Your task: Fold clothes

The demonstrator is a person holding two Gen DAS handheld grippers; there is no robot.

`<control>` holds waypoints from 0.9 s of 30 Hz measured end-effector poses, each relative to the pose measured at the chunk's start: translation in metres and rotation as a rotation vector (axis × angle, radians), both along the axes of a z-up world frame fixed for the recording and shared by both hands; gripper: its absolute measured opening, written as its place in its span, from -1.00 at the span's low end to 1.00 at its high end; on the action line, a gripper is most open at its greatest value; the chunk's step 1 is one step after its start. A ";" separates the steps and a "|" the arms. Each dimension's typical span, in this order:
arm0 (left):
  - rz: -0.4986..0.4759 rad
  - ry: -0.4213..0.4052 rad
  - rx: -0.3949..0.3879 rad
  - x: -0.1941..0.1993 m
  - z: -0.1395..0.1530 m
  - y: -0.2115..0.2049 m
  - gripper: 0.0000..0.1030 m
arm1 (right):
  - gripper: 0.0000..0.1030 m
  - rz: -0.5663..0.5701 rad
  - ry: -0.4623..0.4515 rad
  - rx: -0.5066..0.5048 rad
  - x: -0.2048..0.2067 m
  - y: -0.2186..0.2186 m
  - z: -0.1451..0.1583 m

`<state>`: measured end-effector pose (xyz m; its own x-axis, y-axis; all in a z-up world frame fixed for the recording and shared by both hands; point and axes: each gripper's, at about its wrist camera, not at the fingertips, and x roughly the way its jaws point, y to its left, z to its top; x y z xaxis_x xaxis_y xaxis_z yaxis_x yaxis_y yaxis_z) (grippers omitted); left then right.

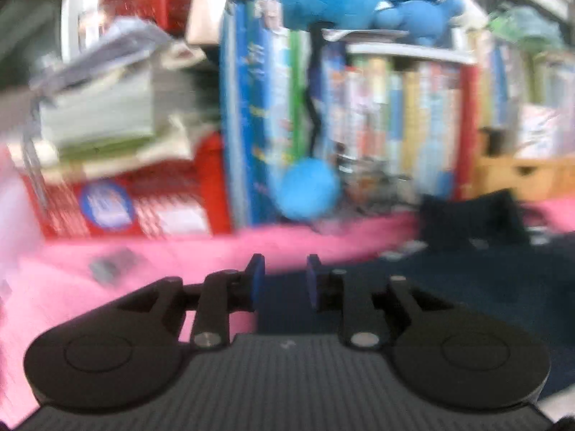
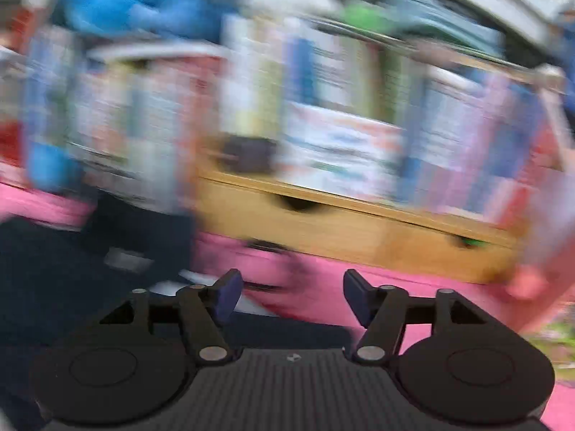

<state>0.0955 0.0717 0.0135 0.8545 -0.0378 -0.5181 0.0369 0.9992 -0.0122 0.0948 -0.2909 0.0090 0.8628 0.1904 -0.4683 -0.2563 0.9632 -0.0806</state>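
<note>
Navy garment (image 1: 485,287) lies spread on the pink bed cover (image 1: 72,287) below the bookshelf (image 1: 395,115). Left gripper (image 1: 284,283) fingers stand narrowly apart, right gripper (image 2: 291,298) wide; both empty. Folding stage unclear through blur.

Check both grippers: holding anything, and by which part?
Nothing held. Left gripper and right gripper are both open, empty, above the navy garment on the pink cover.

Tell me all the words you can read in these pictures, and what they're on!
No words can be read; both views are blurred.
Book spines: print too blurred.
Red box: round blue label, unreadable.
White tag on the dark garment: blurred.
Books in the right wrist view: smeared by motion.
</note>
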 end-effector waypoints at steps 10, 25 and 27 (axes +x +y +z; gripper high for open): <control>-0.027 0.097 0.101 -0.022 -0.047 -0.016 -0.52 | 0.50 0.246 0.194 0.000 -0.028 0.097 -0.053; -0.014 0.088 0.188 -0.034 -0.050 -0.026 -0.41 | 0.90 -0.042 0.234 0.074 -0.055 -0.030 -0.056; -0.034 0.086 0.141 -0.055 -0.036 -0.024 -0.41 | 0.90 -0.025 0.226 0.084 -0.086 -0.029 -0.050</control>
